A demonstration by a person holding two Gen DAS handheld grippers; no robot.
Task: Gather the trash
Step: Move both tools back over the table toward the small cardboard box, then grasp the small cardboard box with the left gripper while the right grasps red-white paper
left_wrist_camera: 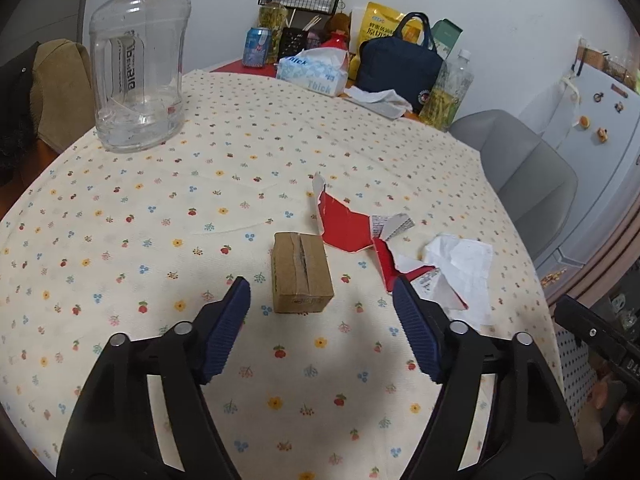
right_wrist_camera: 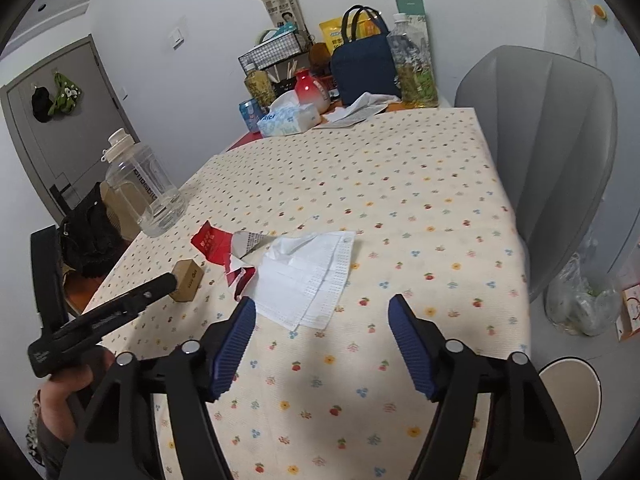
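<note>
Right wrist view alone is showing one white face mask (right_wrist_camera: pixel 308 280); both hand-held grippers (left_wrist_camera: pixel 322 300) (right_wrist_camera: pixel 322 316) are gaping empty beside one cardboard box (left_wrist_camera: pixel 301 276).

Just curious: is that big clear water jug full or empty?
Nearly empty: the water jug stands upright, capped, clear through its walls, with perhaps a little water at the bottom.

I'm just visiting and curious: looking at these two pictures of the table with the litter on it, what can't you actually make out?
- Torn red wrapper: its print is too small to read in both wrist views.
- Cardboard box: taped shut, so its contents are hidden.
- Where trash goes: no bin is clearly identifiable; the round object is cut off by the right gripper arm.
- Face mask: its near end sits behind a left gripper finger.
</note>
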